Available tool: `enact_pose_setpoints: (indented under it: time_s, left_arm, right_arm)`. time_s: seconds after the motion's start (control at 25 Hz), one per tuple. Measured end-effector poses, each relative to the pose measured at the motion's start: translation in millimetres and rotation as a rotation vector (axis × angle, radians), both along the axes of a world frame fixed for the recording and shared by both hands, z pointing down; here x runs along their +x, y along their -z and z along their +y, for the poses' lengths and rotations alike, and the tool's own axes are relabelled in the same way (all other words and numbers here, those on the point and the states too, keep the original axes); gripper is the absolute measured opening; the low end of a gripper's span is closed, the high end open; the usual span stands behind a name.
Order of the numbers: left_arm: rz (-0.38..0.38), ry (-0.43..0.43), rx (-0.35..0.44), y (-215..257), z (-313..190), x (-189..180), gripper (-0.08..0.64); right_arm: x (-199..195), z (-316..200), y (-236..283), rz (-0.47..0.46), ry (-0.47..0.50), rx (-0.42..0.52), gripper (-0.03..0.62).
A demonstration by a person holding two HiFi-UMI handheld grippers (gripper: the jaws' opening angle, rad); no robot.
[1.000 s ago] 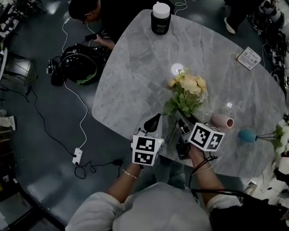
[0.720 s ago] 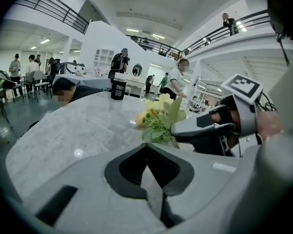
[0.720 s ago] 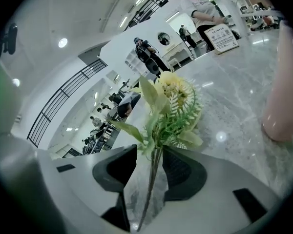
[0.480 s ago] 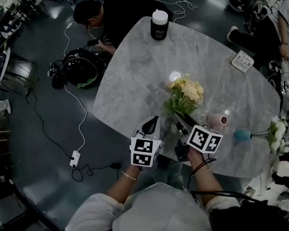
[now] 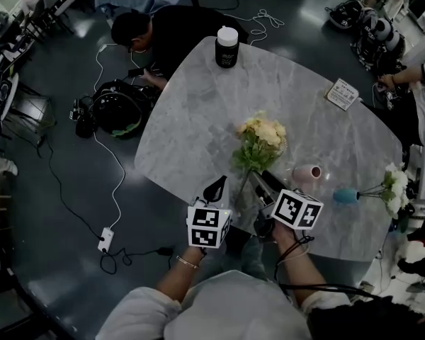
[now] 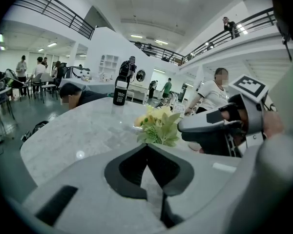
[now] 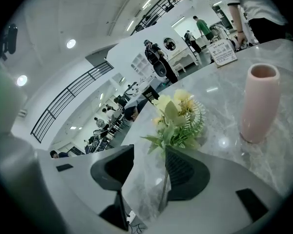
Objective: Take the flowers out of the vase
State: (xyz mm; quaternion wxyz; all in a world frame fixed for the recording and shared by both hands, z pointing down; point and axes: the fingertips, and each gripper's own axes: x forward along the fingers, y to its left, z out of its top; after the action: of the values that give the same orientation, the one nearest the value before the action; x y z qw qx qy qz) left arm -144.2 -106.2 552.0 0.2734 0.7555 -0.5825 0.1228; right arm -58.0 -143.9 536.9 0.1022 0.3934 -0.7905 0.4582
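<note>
Holding the left gripper [image 5: 214, 188] just past the near edge of the table [image 5: 191, 119], pointing it forward and somewhat down, pressing its jaws together on nothing. Holding the right gripper [image 5: 265, 183] just beside it at a like tilt, spreading its jaws wide, having just been opening them. Showing the thin stem [image 7: 163, 191] between those jaws, close by one pad [image 7: 185, 174] yet not pinched.

Showing the yellow flowers [image 5: 261, 134] directly beyond both grippers, apparently lying on the table with the blooms away from the person and the stem end toward the right gripper. Showing the pink vase [image 5: 307, 173] near the right of the yellow flowers, standing upright in the right gripper view and holding nothing.

Judging the main step done for this pair, with the yellow flowers out, the pink vase empty and the grip let go. Leaving, as a guess, only drawing the right gripper clear of the stem.

Noting, farther right, a blue vase [image 5: 346, 195] with white flowers [image 5: 392, 187] at its mouth, possibly a second job; not telling from these views whether standing or lying. Noting, at the far side, a card [image 5: 341, 93] and a black jar [image 5: 227, 47] with a white lid, well apart from the work. Noting, last, a person [image 5: 163, 27] crouching on the floor beyond the table.
</note>
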Motion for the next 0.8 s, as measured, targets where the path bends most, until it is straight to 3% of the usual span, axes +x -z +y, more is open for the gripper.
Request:
enact_pose_setpoints:
  time_s: [0.28,0.44,0.6,0.8]
  left_arm:
    - [0.012,-0.012,0.042,26.3,3.3,22.5,0.009]
    - [0.011,-0.056,0.108,55.4,-4.6,43.8,0.009]
    - [0.018,-0.087,0.160,92.0,-10.4,72.7,0.009]
    - [0.005,-0.131,0.229,130.4,-15.5,98.4,0.009]
  right_arm:
    - [23.5,11.4,32.3,0.007,-0.015,0.074,0.166]
    - [41.7,11.4,64.2,0.021,-0.034,0.176,0.159]
    - [79.0,6.7,102.1,0.047,-0.088,0.278,0.086]
    - [127.8,5.4,141.6,0.067,-0.187,0.389,0.040]
